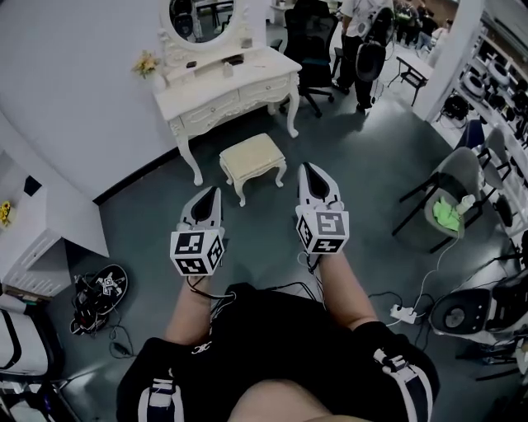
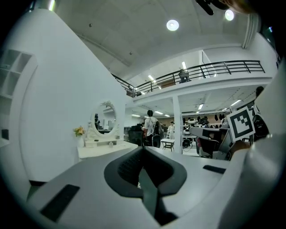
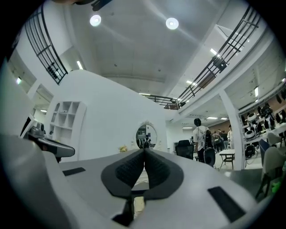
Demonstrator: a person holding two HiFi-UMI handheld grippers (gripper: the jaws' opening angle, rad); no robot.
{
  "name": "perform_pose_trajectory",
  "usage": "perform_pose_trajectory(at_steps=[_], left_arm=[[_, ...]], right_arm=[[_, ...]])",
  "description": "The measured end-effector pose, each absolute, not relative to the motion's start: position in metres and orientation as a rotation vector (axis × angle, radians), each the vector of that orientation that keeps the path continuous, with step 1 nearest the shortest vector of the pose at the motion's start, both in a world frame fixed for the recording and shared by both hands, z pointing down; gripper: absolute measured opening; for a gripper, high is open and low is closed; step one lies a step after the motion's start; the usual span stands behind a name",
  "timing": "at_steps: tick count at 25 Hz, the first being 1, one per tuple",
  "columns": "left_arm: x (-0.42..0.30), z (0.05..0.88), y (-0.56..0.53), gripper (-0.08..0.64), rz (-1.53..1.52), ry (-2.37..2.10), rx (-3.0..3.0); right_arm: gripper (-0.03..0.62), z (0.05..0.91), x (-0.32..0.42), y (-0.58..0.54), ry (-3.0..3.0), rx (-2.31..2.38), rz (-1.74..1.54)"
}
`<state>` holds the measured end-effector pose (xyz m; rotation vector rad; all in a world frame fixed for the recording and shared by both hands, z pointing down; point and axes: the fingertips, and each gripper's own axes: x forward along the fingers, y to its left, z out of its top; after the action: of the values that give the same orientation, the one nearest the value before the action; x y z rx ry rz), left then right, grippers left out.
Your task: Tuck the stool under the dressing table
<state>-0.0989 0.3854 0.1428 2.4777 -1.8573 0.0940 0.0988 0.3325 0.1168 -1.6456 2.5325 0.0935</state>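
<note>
- Both claws are pinched fully shut w/ nothing between the pads: left claw (image 1: 214,194) and right claw (image 1: 308,171) are side by side, tips aimed far, toward the stool (image 1: 252,157).
- The stool, cream w/ a padded top, is on the grey floor (image 1: 148,222), just near of the dressing counter (image 1: 227,91) and in front of the gap between its front legs. It's fully out, not tucked yet.
- Neither claw touches the stool. It lies between the claws and the dressing counter, a bit nearer the right one.
- My read on why they're shut and roughly level: closed tips make blunt pushers, one per side of the seat, so the stool goes straight in w/o twisting. That's a guess.
- The dressing counter backs onto the white wall, w/ an oval mirror (image 1: 206,16) on top and yellow flowers (image 1: 147,63) at its left end. The leg gap faces me, so the push line looks clear.
- Risk, imo: the stool's legs may catch the dressing counter's curved legs if it goes in skewed.
- Writing: none I can read. There are only the square b/w marker patterns on the claw cubes, and no brand or label is legible.
</note>
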Motion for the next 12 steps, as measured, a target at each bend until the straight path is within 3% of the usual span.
perform_pose_trajectory(at_steps=[12], left_arm=[[-0.099, 0.158, 0.295, 0.018, 0.084, -1.849, 2.472]], right_arm=[[0.015, 0.141, 0.1, 0.243, 2.548, -1.659, 0.051]])
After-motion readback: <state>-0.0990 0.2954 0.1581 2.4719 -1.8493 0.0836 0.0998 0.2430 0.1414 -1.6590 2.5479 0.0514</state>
